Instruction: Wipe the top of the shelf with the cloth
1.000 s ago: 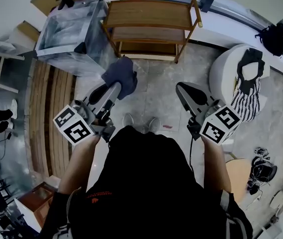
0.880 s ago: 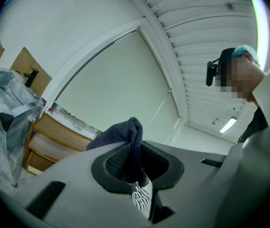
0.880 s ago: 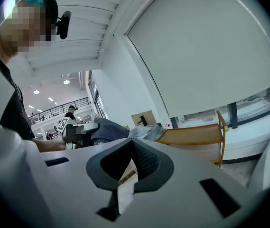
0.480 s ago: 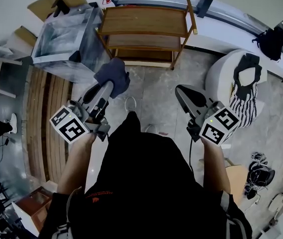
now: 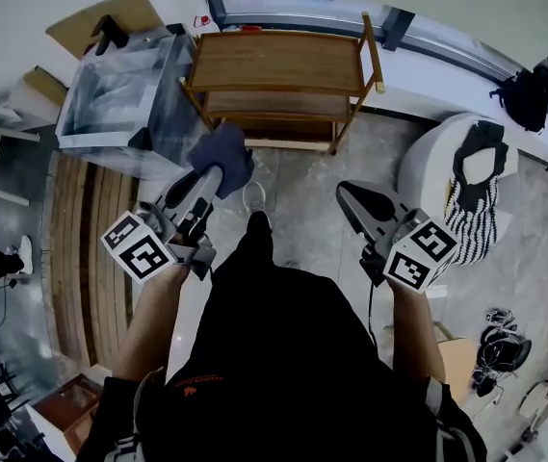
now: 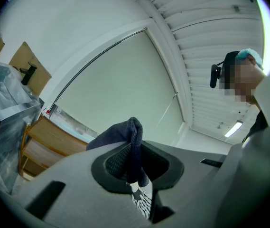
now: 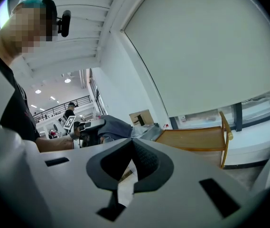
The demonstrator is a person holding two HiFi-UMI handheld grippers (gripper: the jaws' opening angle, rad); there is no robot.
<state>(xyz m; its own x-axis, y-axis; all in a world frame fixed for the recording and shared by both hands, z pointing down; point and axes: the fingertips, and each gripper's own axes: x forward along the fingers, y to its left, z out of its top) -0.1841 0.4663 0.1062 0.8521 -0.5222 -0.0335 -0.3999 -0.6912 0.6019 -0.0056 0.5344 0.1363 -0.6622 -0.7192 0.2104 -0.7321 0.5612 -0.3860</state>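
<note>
Left tool (image 5: 208,179): clamping shut on cloth (image 5: 223,149), holding it short of shelf (image 5: 278,61) top, ready for wiping.
Right tool (image 5: 355,196): hanging closed, gripping nothing, keeping clear.

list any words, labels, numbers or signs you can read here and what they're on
No text is readable.
Orange print on the black shirt: too small to read.
Red and white tag beside the shelf: too small.
Cubes on left gripper and right gripper: square markers, no letters.
</note>
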